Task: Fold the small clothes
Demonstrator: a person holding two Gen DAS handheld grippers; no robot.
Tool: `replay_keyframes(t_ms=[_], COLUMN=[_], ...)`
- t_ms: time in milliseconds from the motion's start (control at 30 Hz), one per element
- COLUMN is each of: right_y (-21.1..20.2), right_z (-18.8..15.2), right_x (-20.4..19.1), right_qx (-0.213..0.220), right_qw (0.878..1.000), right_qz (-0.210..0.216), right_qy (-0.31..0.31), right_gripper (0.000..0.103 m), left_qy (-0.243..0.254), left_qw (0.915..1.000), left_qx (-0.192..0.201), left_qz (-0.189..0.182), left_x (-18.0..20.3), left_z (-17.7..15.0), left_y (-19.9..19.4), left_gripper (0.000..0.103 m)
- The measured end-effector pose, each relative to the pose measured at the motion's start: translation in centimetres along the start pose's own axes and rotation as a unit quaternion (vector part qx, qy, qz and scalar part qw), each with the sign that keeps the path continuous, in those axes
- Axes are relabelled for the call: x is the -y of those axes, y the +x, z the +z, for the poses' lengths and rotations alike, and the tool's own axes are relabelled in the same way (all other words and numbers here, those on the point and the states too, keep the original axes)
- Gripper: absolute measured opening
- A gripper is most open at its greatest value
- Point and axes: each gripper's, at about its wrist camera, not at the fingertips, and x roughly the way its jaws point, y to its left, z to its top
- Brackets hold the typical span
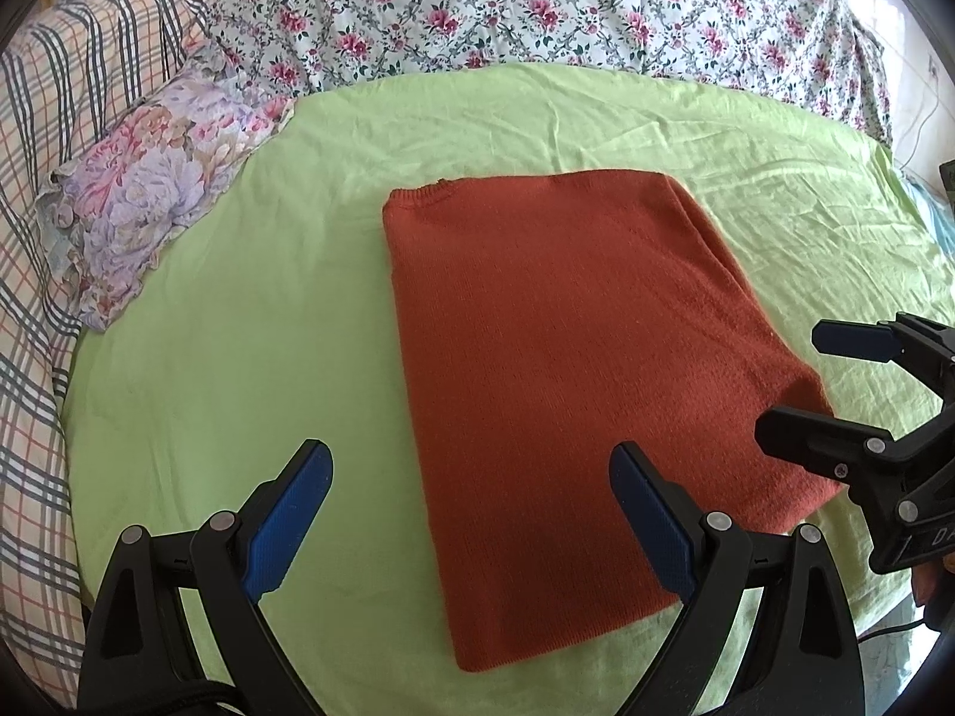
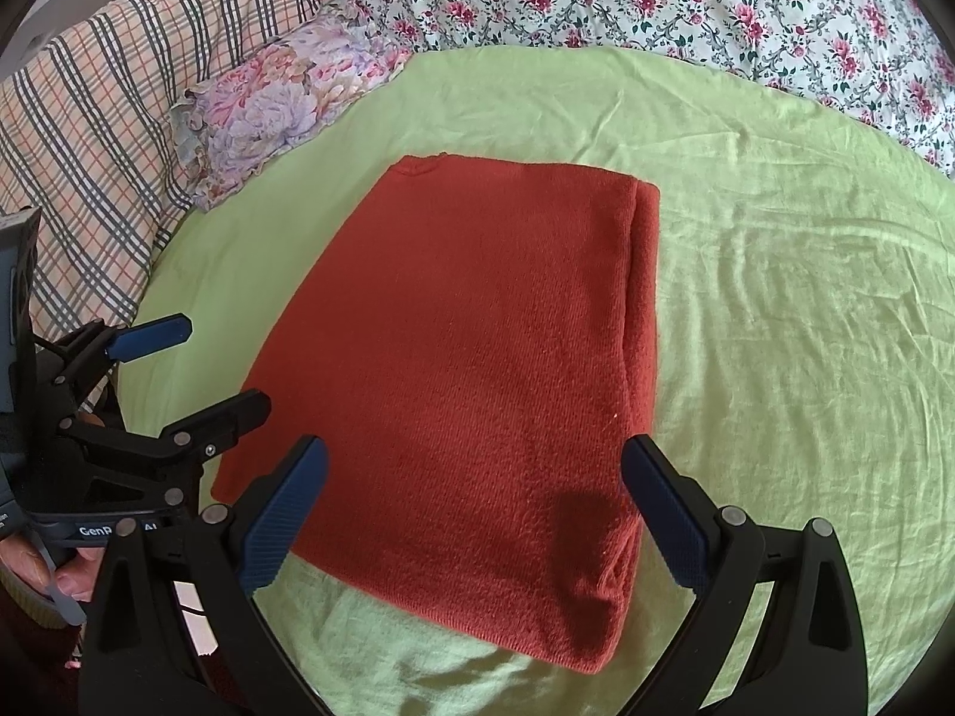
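A folded rust-red knit garment (image 1: pixel 573 370) is laid flat on the green sheet (image 1: pixel 239 328). The left gripper (image 1: pixel 471 513) and right gripper (image 2: pixel 474 507) are held spread wide above its near edge, nothing gripped.

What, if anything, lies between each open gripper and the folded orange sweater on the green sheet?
Nothing visible. The left gripper and right gripper both hang open right over the sweater, with only bare sheet around it.
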Motion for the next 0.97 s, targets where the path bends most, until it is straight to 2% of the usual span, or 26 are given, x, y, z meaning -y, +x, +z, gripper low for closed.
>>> replay_keyframes(t_ms=[967], right_y=[0.7], right_z=[0.4], right_x=[0.5], right_qx=[0.010], right_qw=[1.000], right_qz=[0.005], right_qy=[0.022], right_gripper=[0.099], left_qy=[-0.012], left_qw=[0.9999], left_qx=[-0.005], left_qz=[-0.002], left_x=[-0.1], left_z=[1.2], left_y=[0.8], left_gripper=[0.094])
